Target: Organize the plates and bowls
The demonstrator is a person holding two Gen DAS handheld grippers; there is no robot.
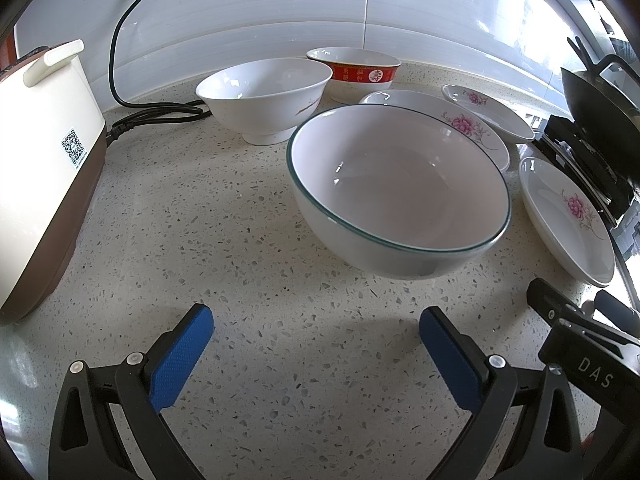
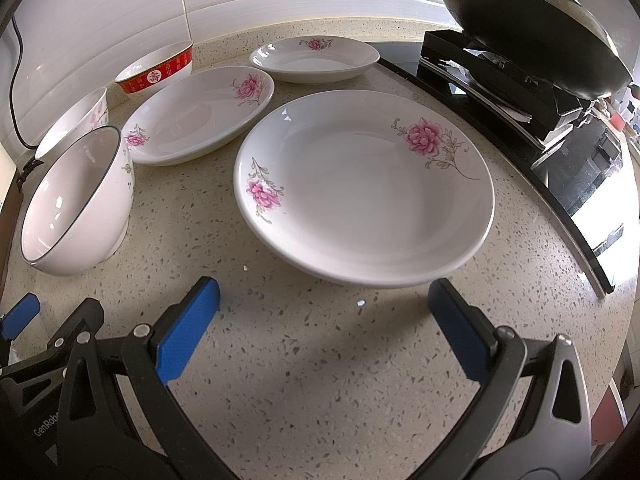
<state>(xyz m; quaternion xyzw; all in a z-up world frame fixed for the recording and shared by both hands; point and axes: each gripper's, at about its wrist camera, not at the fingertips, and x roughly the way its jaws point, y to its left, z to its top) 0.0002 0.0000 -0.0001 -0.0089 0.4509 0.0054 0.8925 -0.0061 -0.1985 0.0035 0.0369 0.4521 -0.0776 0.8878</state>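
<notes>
My speckled stone counter [image 1: 224, 216] carries everything, with the white tiled wall [image 1: 280, 4] closing it off at the back, a cream and brown appliance [image 1: 44, 168] at the left edge and the black stove [image 2: 520, 92] with its dark wok [image 2: 532, 28] along the right. I count three bowls and three plates. The biggest bowl, the teal-rimmed bowl [image 1: 400, 184], sits straight ahead of my left gripper [image 1: 316, 344]; behind it stand the plain white bowl [image 1: 266, 96] and, nearest the wall, the red-banded bowl [image 1: 354, 70]. The three flowered plates run from front to back on the right: the near plate [image 2: 364, 188] lies just beyond my right gripper [image 2: 324, 320], the middle plate [image 2: 200, 120] behind it to the left, and the far plate [image 2: 316, 58] closest to the wall. Both my grippers hang over bare counter with their blue pads [image 1: 180, 360] spread wide and nothing between them. There is open counter in front of the dishes and to the left of the big bowl, while the plates crowd close to the stove's edge. A black cord [image 1: 132, 40] trails down the wall to the appliance. In the right view the teal-rimmed bowl hides most of the white one, and the wok is cut off by the frame.
</notes>
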